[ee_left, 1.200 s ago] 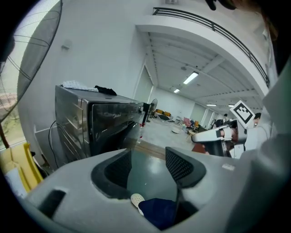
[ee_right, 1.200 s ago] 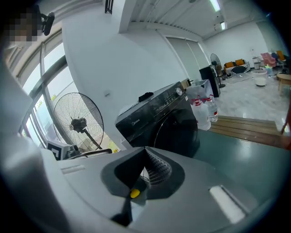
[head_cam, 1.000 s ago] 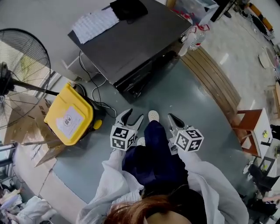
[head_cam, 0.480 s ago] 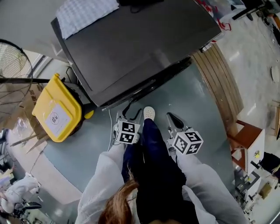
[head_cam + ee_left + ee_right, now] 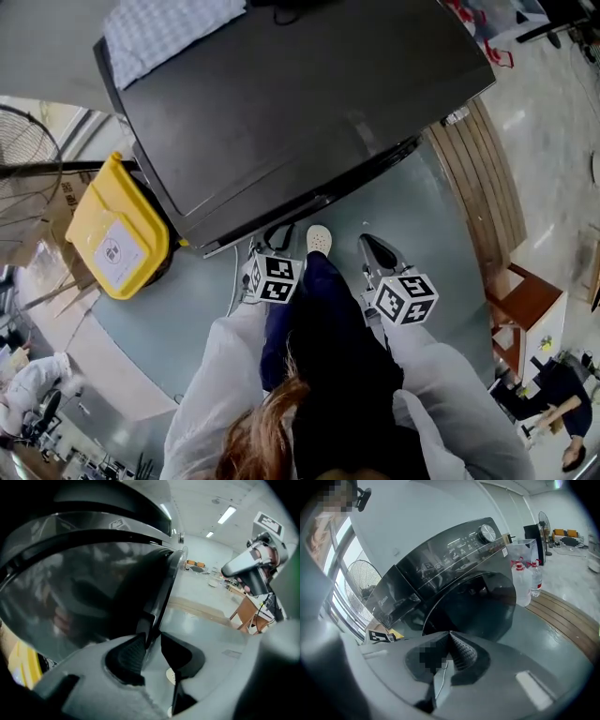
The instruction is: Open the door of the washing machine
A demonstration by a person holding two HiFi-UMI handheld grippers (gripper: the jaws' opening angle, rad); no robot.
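- The left gripper [image 5: 152, 643] has its jaws round the door [image 5: 89, 588] rim; they have just been closing and now clasp it. Keep that hold firm and pull outward along the hinge's arc (no twisting).
- The right gripper [image 5: 449, 645] has its jaws clenched on nothing, well clear.
- The door is round, dark, glossy glass, low on the washer [image 5: 281, 112] front, seemingly not yet swung out.

An open lab hall: washing machine [image 5: 281, 103], standing fan [image 5: 365, 581], ceiling strip lights [image 5: 226, 515].
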